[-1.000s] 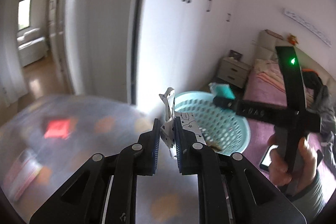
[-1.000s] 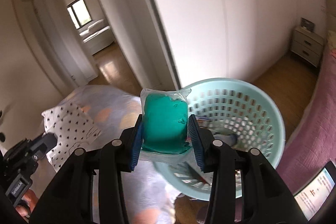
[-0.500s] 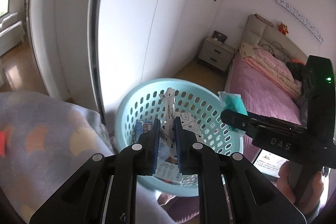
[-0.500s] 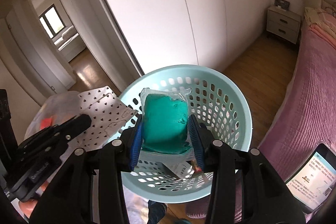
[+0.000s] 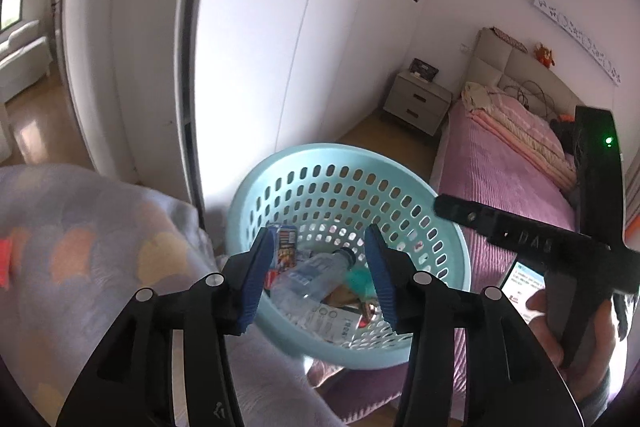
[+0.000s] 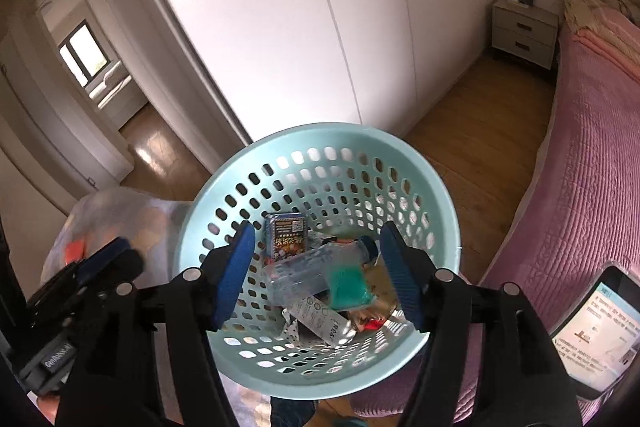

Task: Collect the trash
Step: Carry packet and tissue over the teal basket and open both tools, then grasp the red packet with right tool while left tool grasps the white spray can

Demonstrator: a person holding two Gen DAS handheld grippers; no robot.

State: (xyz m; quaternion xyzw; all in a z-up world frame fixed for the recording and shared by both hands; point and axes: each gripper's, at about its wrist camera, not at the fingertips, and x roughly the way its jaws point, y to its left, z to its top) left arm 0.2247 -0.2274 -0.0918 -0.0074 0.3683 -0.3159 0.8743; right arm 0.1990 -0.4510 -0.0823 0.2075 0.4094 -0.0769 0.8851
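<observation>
A light blue perforated basket sits below both grippers. Inside lie a clear plastic bottle, a green packet, a printed carton, a star-dotted white wrapper and other wrappers. My left gripper hangs over the basket with its jaws opening and nothing between the pads. My right gripper is also over the basket, jaws opening, empty; the green packet lies loose below it. The right gripper also shows at the right of the left wrist view.
A patterned grey blanket lies left of the basket. A pink-covered bed stands to the right with a phone on it. White wardrobe doors, a nightstand and wooden floor lie beyond.
Both grippers opened over the basket. The white dotted wrapper left the left gripper and the green packet left the right one; both now lie in the basket.
</observation>
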